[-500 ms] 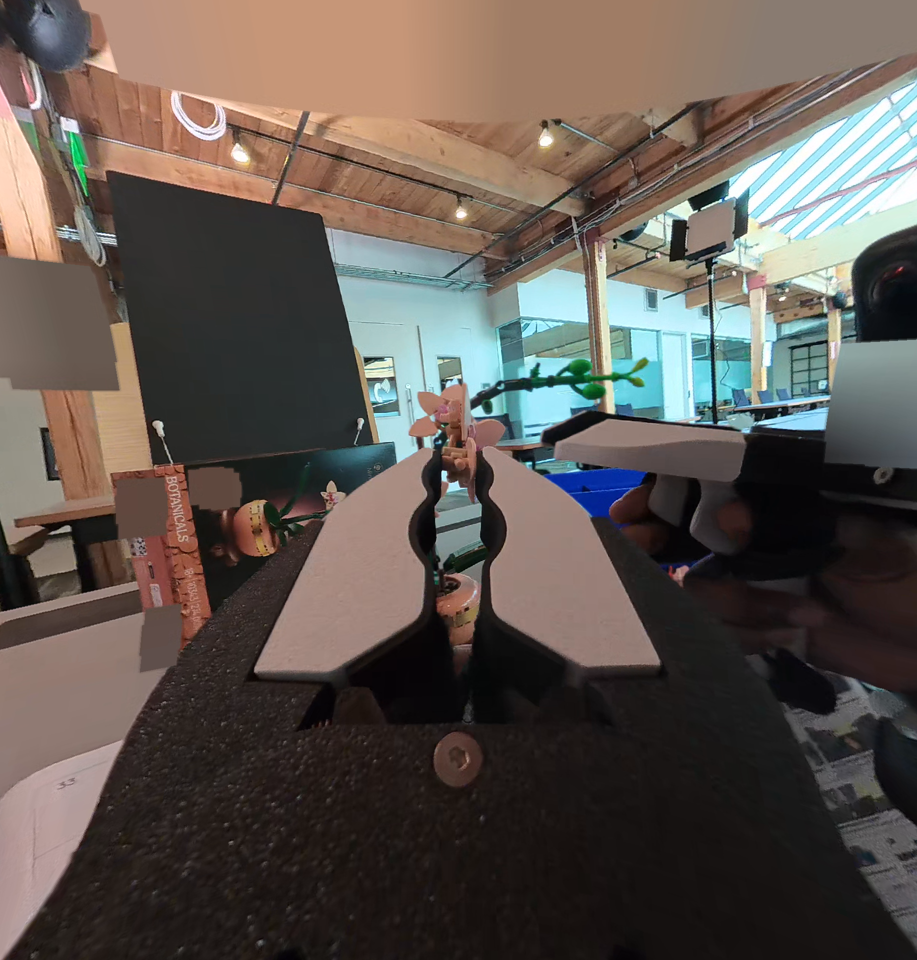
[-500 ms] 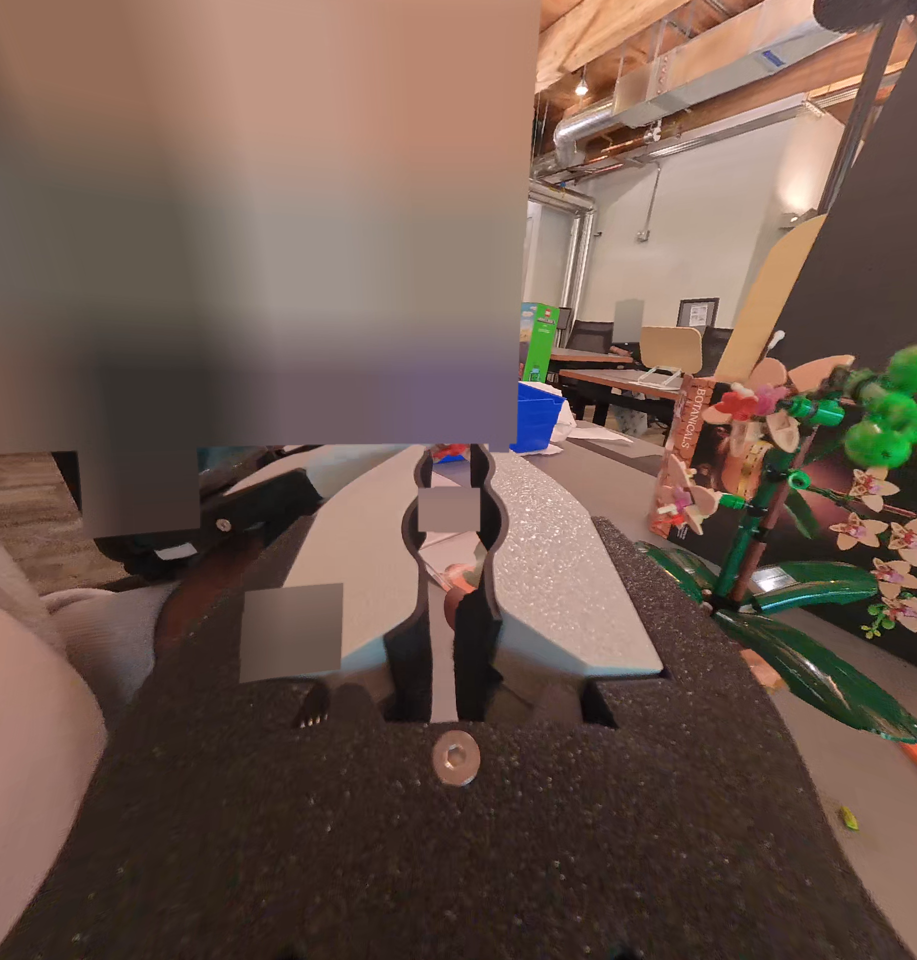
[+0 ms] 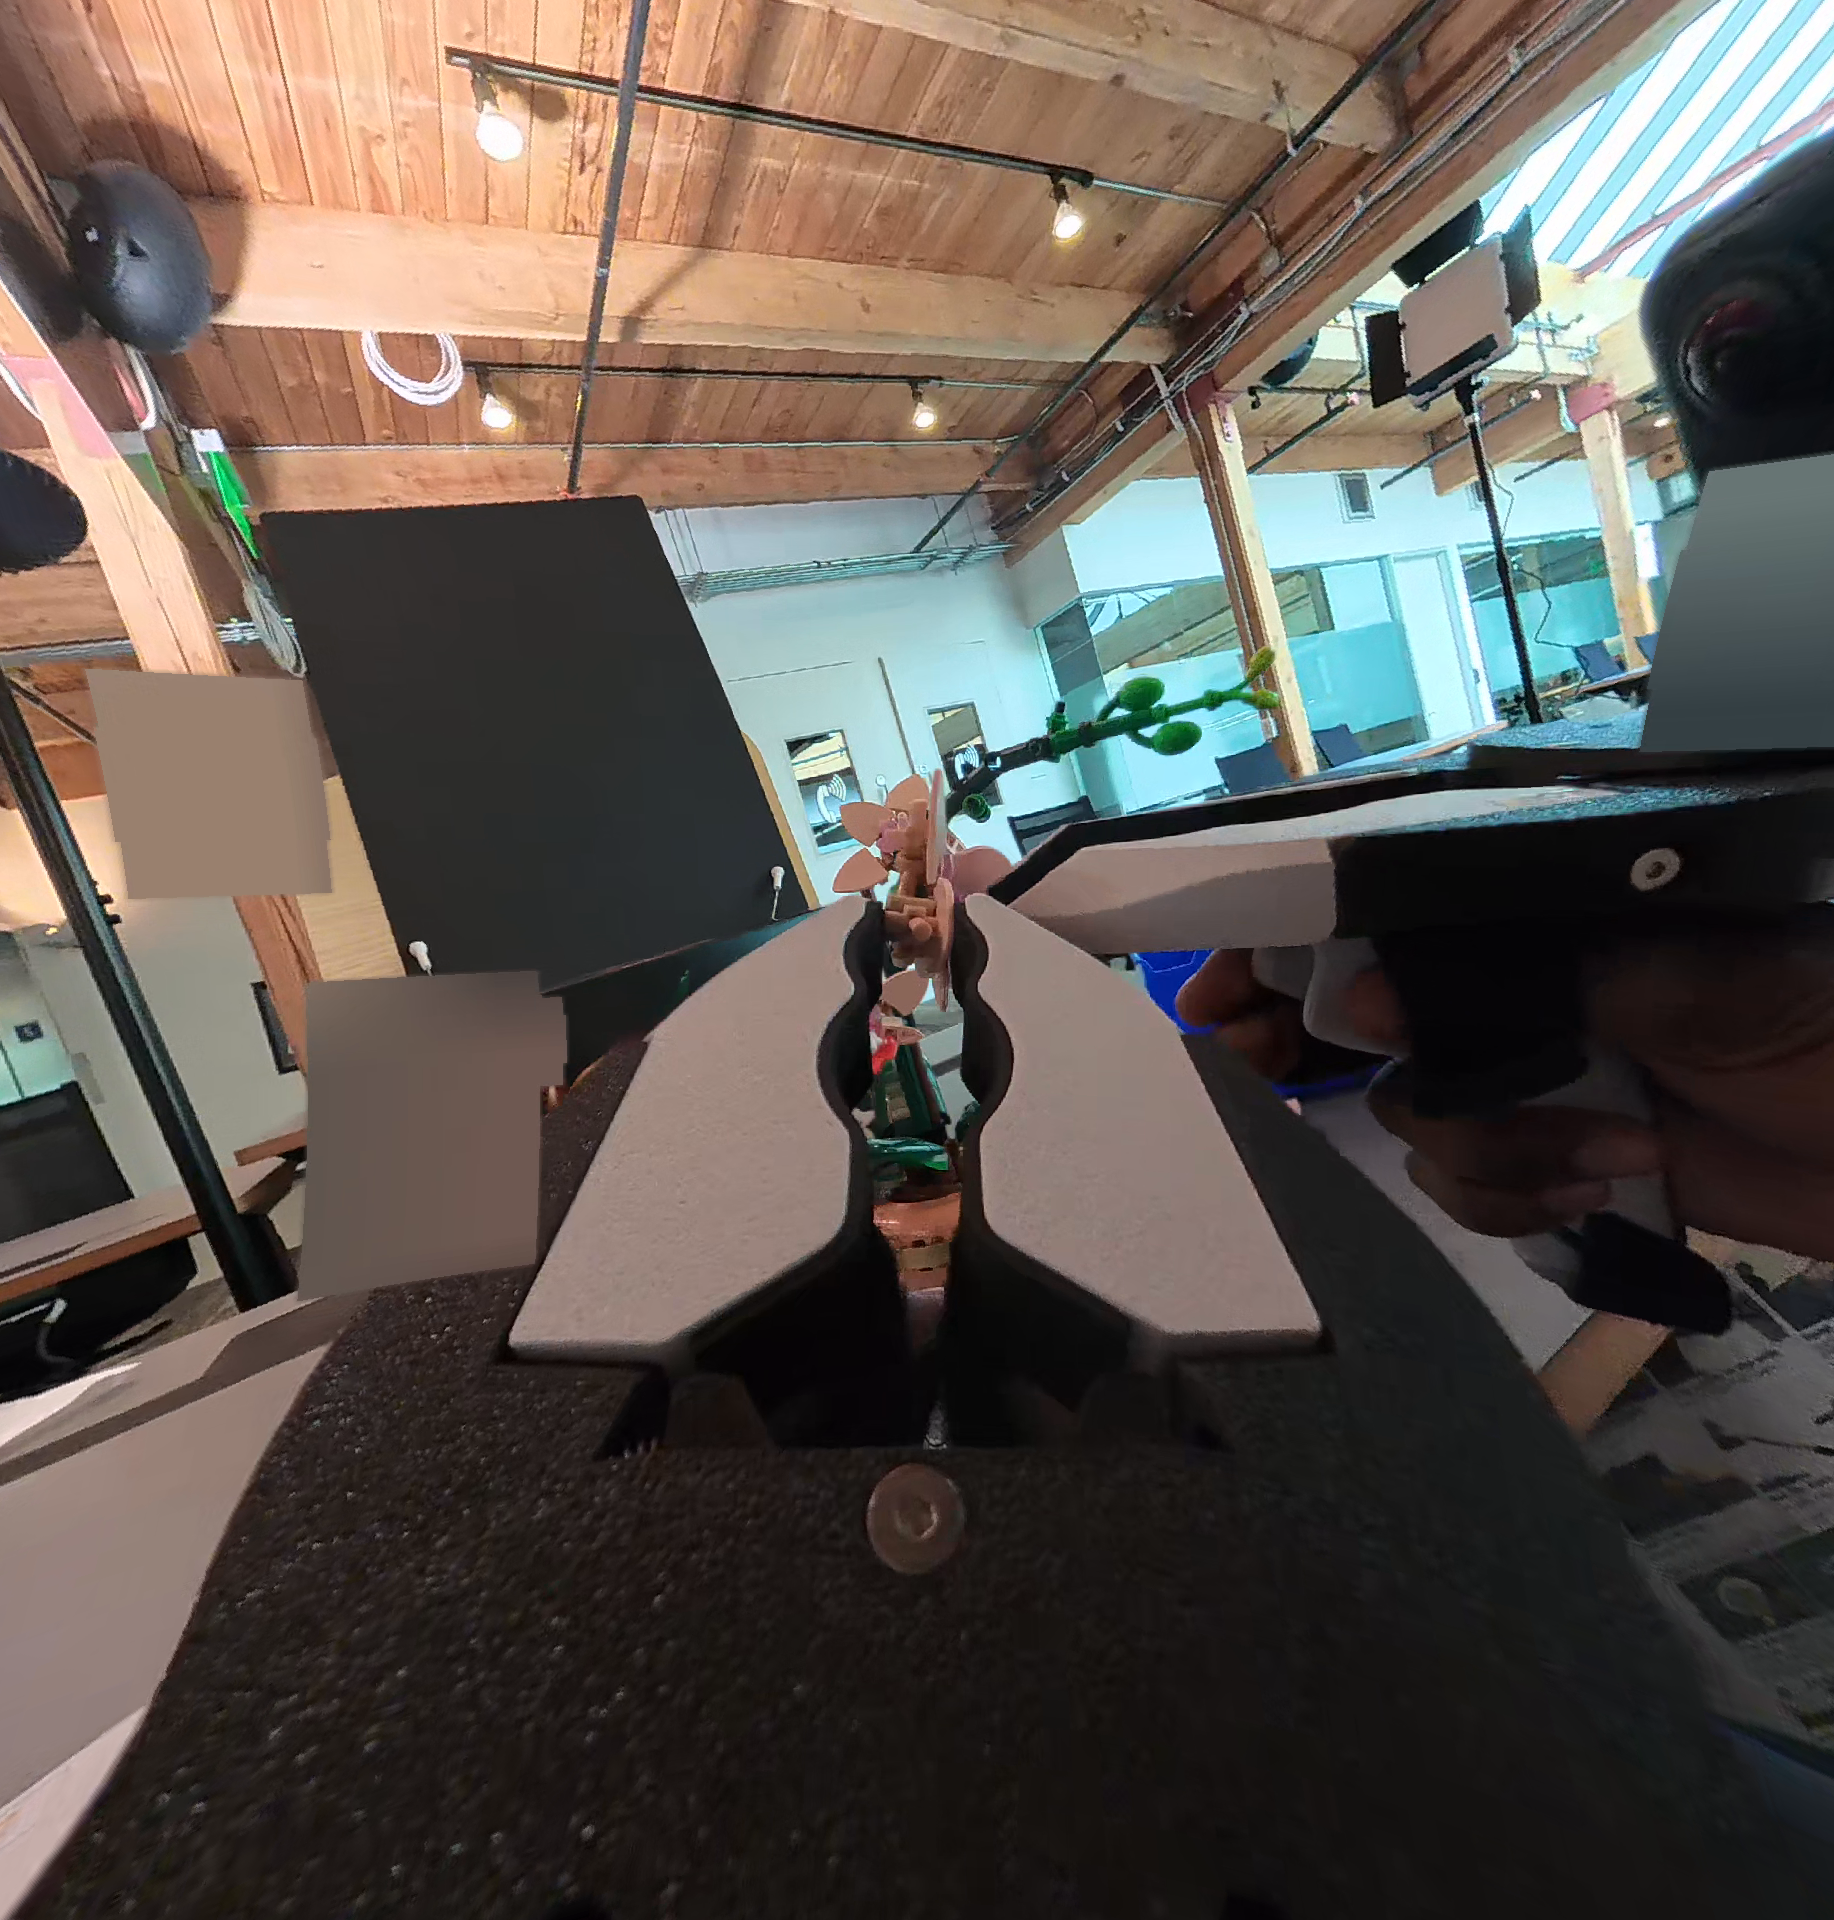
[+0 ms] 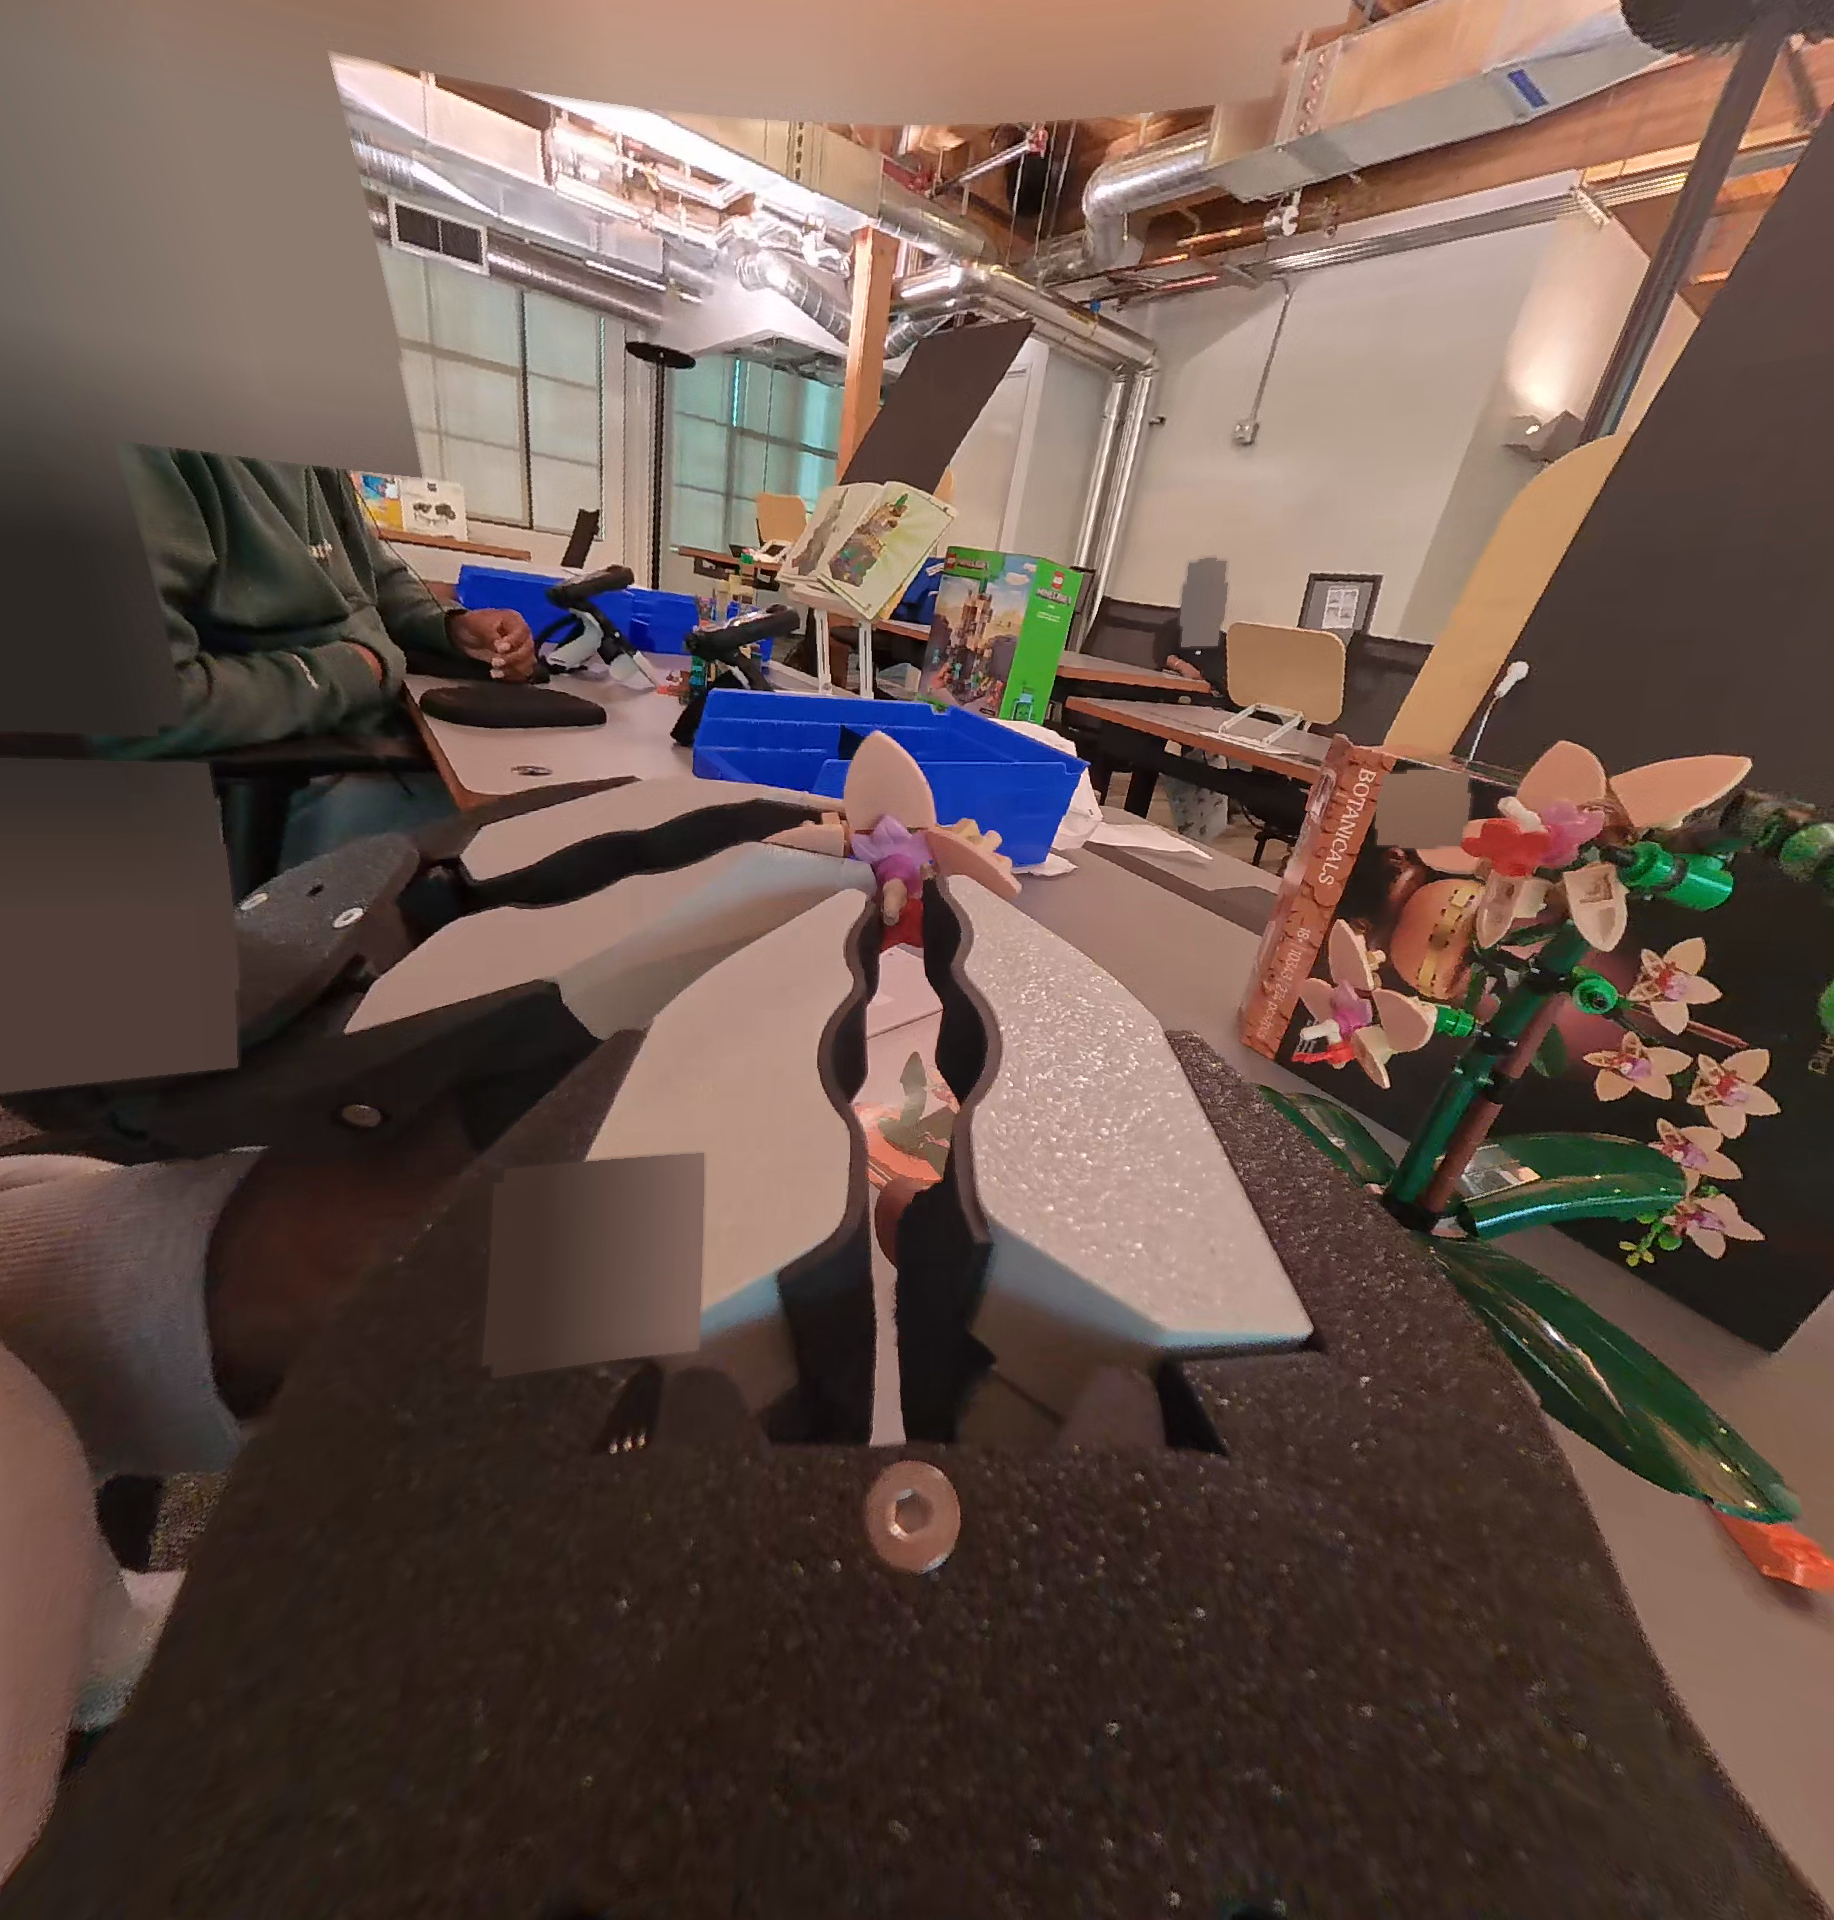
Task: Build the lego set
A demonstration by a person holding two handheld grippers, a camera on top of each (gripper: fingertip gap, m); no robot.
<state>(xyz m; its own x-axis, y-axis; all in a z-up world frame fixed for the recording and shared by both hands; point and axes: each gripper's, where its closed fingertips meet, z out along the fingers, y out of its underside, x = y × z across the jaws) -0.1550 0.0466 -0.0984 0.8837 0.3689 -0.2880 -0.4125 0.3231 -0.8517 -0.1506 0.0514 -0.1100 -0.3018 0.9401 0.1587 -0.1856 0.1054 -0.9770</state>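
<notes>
While most of the orchid plant (image 4: 1495, 1049) already stands built on the table (image 4: 1121, 894) to my right, with green stem, dark leaves and several pale blooms in place, I have one more flower in hand. My left gripper (image 3: 918, 940) has its fingers (image 3: 726, 1122) nearly together, pinched at the tips on a small flower piece (image 3: 908, 862) with pale pink petals and a tan core. In the right wrist view that same flower piece (image 4: 897, 831) sits just past my right gripper (image 4: 908, 914), whose fingers (image 4: 1089, 1122) are also drawn close, a narrow wavy gap between them. I think they nip the bottom of the piece, though whether they truly clamp it I cannot tell. Both grippers meet at the flower, held up in the air and well clear of the plant.

My judgement: the build is far along. The stem, leaves and budding green tip (image 3: 1162, 717) look finished, and what is left is completing this bloom and mounting it on the stem. An orange piece (image 4: 1775, 1558) lies loose on the table beside the leaves, so perhaps a few parts remain. The set's box (image 4: 1328, 883) stands behind the plant.
</notes>
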